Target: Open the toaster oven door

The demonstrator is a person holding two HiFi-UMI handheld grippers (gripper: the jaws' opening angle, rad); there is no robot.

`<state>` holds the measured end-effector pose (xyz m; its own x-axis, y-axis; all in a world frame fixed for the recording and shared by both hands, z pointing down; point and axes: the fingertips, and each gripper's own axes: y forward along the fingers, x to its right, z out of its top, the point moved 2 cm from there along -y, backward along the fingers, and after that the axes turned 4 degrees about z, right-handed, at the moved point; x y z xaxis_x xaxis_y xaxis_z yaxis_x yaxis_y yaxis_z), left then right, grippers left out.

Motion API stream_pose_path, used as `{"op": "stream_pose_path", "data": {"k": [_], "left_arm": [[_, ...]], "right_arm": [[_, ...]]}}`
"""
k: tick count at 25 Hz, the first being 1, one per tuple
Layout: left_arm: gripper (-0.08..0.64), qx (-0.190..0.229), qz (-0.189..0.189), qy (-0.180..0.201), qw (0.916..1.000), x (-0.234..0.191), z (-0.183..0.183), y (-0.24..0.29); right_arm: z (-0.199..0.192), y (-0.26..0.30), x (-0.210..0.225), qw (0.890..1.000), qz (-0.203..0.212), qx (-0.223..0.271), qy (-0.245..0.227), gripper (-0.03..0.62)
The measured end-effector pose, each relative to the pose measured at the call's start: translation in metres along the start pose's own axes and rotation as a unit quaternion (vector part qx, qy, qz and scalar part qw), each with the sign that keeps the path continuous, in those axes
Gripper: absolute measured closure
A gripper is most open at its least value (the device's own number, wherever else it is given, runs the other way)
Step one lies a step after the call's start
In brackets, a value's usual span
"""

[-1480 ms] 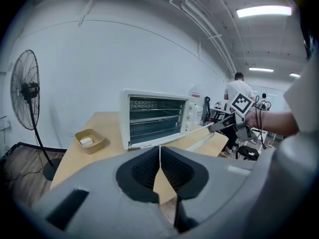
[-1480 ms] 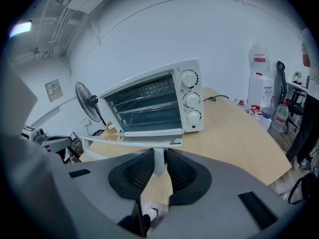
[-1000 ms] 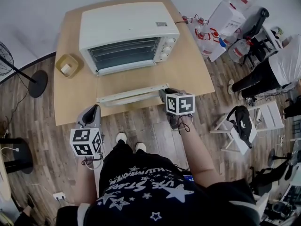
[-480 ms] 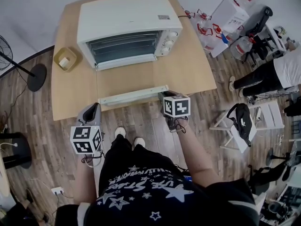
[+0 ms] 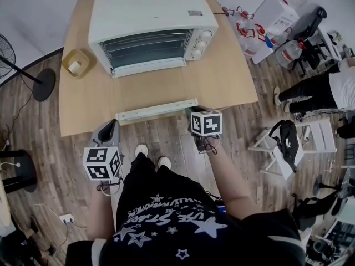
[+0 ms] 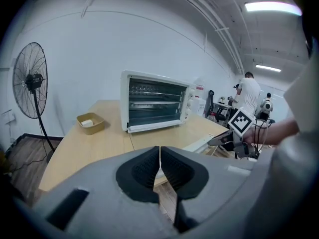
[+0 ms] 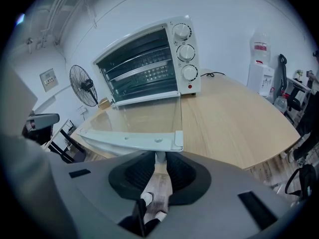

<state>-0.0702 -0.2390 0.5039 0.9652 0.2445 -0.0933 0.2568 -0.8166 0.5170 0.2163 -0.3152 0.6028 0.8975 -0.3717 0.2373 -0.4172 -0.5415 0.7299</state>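
White door handle (image 5: 155,110) lower than before, right gripper (image 5: 192,112) clamped on it

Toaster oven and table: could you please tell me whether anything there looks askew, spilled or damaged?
Nothing stands out. The toaster oven stands upright on the table, its glass door open and uncracked, with the right gripper clamped on the door handle. No spills show.

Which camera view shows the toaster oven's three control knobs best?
The right gripper view: the knobs face the camera, large and stacked one above another on the toaster oven. The head view shows them small, from steeply above. The left gripper view shows them tiny and at an angle.
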Motion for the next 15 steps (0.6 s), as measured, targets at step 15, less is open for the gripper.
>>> {"op": "stream_pose_path", "data": {"k": [15], "left_arm": [[0.535,-0.007,0.019,0.006,0.9998,0.025,-0.015,-0.020]], "right_arm": [[-0.008,0.000,-0.004,1.000,0.023,0.011,-0.004,0.462]]}}
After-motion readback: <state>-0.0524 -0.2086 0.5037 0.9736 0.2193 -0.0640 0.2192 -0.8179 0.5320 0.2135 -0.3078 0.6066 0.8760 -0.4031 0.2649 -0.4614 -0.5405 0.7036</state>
